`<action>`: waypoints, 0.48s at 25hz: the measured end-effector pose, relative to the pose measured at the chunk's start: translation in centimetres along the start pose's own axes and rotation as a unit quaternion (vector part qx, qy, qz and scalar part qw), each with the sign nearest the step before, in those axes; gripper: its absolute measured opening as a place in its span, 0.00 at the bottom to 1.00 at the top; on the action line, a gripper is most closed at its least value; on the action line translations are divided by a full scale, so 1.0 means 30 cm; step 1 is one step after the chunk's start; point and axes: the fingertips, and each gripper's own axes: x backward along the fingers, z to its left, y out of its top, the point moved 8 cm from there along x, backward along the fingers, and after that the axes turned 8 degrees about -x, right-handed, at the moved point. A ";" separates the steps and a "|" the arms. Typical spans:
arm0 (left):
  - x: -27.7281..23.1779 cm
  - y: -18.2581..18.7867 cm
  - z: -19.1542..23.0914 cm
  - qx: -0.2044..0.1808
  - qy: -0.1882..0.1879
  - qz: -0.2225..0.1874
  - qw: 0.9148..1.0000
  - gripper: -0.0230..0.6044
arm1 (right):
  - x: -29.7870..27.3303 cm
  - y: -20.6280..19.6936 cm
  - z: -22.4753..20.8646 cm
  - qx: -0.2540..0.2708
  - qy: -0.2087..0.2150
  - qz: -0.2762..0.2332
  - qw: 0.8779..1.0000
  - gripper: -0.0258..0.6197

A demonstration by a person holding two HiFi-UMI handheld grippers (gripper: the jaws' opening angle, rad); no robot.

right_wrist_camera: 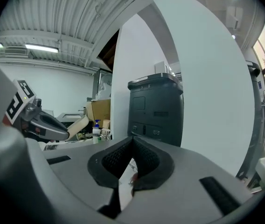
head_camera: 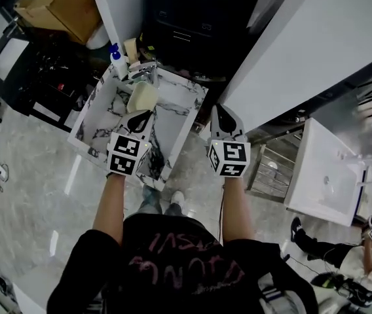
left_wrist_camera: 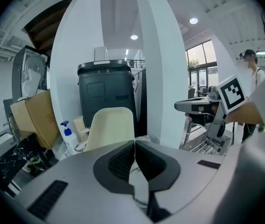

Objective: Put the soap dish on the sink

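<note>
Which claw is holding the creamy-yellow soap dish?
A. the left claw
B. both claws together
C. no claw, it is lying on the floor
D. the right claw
A. The left claw is shut on the edge of the soap dish, which the head view shows above the marble sink. The right claw is shut with nothing in it.

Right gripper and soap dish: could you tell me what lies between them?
In the head view, only the marble sink's right rim and bare basin separate the right gripper from the soap dish in the left gripper.
</note>
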 end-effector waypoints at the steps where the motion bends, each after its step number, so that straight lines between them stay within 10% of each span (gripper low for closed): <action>1: -0.016 0.001 0.007 0.000 -0.005 0.001 1.000 0.07 | -0.011 -0.002 -0.003 -0.001 -0.003 0.002 1.000 0.06; 12: -0.224 -0.046 0.062 0.001 -0.062 0.021 0.998 0.07 | -0.098 -0.054 -0.041 -0.011 -0.047 0.021 0.999 0.06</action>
